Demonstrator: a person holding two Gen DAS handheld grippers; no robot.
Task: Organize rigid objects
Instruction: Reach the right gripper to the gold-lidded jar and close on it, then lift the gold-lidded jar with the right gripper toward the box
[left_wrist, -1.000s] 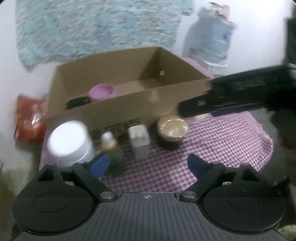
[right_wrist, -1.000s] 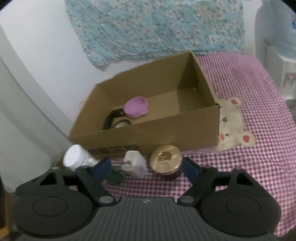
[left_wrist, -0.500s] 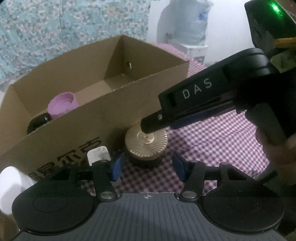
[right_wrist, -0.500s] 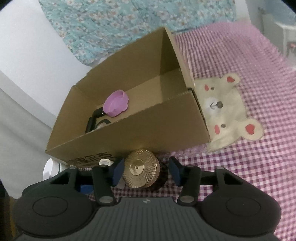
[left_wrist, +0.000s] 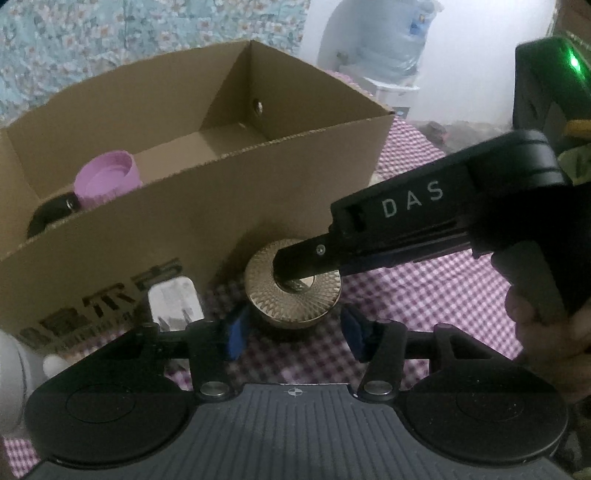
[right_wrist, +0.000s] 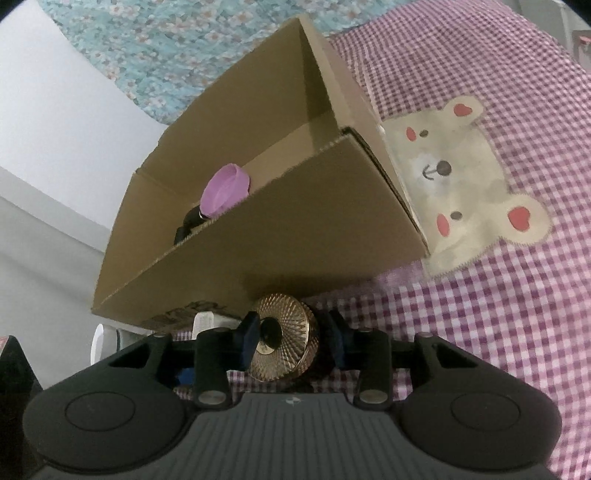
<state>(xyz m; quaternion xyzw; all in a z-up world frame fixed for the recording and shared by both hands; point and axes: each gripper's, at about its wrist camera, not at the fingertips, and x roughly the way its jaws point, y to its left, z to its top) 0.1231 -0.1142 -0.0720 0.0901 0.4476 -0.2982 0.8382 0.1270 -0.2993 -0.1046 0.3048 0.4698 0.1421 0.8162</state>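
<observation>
Progress looks partial to us: the box (left_wrist: 207, 206) already holds a purple cup (left_wrist: 107, 181) and a dark item (left_wrist: 51, 214) beside it, while several things wait outside along its front wall. Of these we see the gold jar (right_wrist: 284, 345) on the checked cloth (right_wrist: 480, 314), a small white block (left_wrist: 175, 302) to its left, and a white bottle (left_wrist: 14, 362) at the far left edge.

We have the right gripper (right_wrist: 290, 341) down around the jar, one pad at each side of the lid, jaws narrow; whether the pads press the jar yet we cannot tell, though they look at or very near contact. The left gripper (left_wrist: 291, 330) sits low just before the same jar, its jaws wider than the lid and holding nothing.

We judge the step in hand to be picking up the jar for the box. After that, the block and bottle are left, as far as we can see.
</observation>
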